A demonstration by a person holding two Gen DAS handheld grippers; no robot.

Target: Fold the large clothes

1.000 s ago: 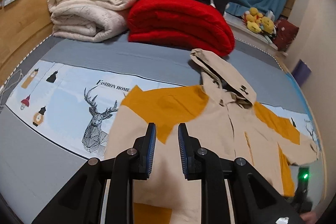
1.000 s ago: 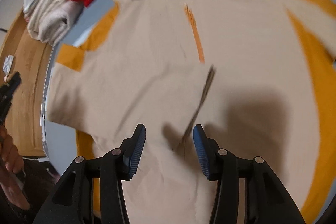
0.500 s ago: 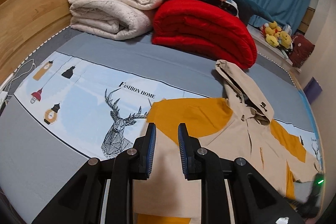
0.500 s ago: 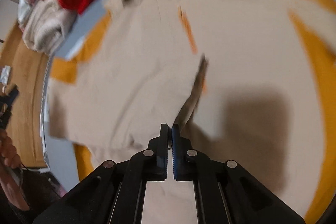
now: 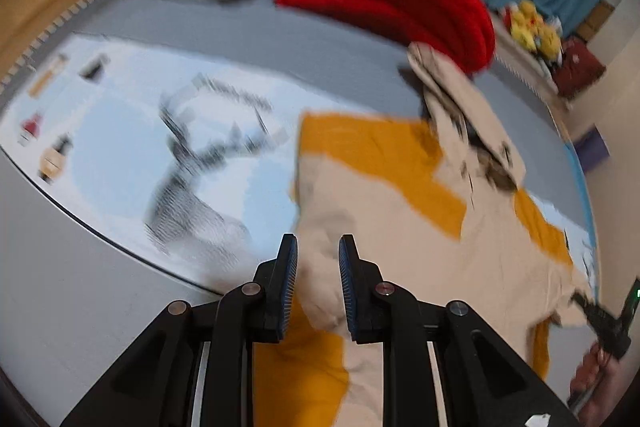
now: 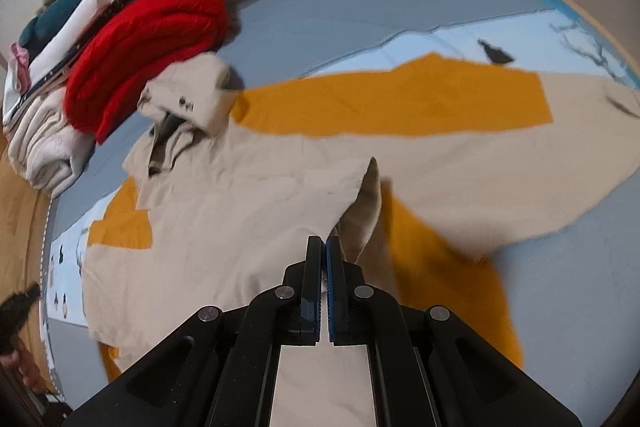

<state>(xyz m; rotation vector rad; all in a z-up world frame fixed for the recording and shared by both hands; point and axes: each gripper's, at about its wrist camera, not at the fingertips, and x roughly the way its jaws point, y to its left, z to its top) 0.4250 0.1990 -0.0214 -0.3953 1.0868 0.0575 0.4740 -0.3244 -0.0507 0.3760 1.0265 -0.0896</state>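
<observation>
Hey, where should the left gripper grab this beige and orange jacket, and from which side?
Probably the raised beige fold of the jacket at its near left edge, already between the open left gripper fingers. Come straight in from the near side; that ridge stands up, unlike the flat panels.

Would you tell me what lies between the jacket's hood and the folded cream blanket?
The folded red blanket lies between the hood and the cream blanket, seen in the right wrist view.

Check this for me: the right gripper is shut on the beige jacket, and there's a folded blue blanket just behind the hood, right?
One thing is off: the blanket behind the hood is red, not blue, as the right wrist view shows. The right gripper is indeed shut on the jacket.
</observation>
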